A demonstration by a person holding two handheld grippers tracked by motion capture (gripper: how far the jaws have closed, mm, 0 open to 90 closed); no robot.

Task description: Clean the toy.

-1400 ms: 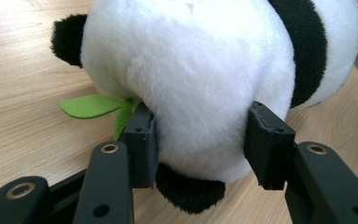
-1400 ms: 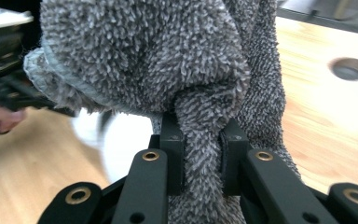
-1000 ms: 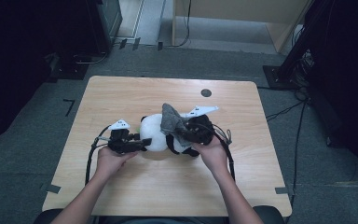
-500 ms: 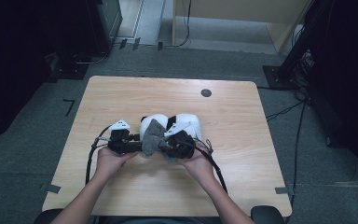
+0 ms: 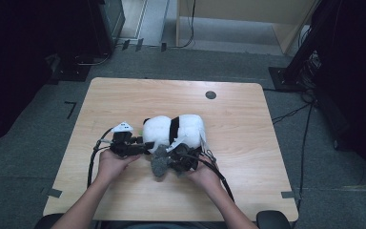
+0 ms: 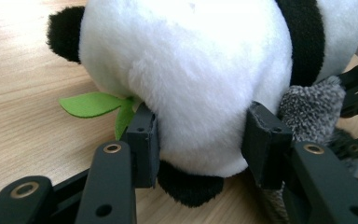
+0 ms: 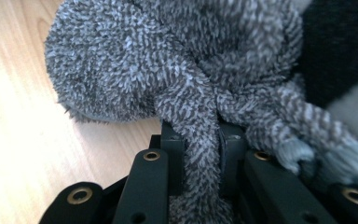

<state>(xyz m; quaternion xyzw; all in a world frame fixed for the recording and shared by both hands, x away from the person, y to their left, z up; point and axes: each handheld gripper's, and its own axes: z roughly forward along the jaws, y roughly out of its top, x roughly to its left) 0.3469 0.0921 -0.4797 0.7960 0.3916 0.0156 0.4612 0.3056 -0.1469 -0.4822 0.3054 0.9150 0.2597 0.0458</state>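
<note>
1. The bench (image 5: 124, 95) is a pale wooden top with rounded corners and a small dark round plug (image 5: 210, 95) near its far edge, at about 1 o'clock from the toy.
2. Around it lies grey carpet (image 5: 43, 124) with cables (image 5: 290, 114) trailing off at 3 o'clock, dark equipment at the left and right edges of the room, and a light wooden cabinet (image 5: 286, 28) at 12 o'clock.
3. A plush panda (image 5: 174, 131), white with a black band and black ears, lies on its side near the middle of the bench, towards the near half; a green felt leaf (image 6: 91, 103) pokes out under it in the left gripper view.
4. A grey fuzzy cloth (image 5: 161, 161) sits bunched against the panda's near side, at about 7 o'clock from it, resting on the wood.
5. The left gripper (image 5: 138, 145) lies low and level at 9 o'clock of the panda, its hand cupped beneath; its fingers (image 6: 142, 140) press into the white plush from both sides, clamped on the panda.
6. The right gripper (image 5: 174, 160) is held at 6 o'clock of the panda, pointing toward the left gripper, forearm coming from the near edge; its fingers (image 7: 172, 154) are pinched tight on a twisted fold of the grey fuzzy cloth.
</note>
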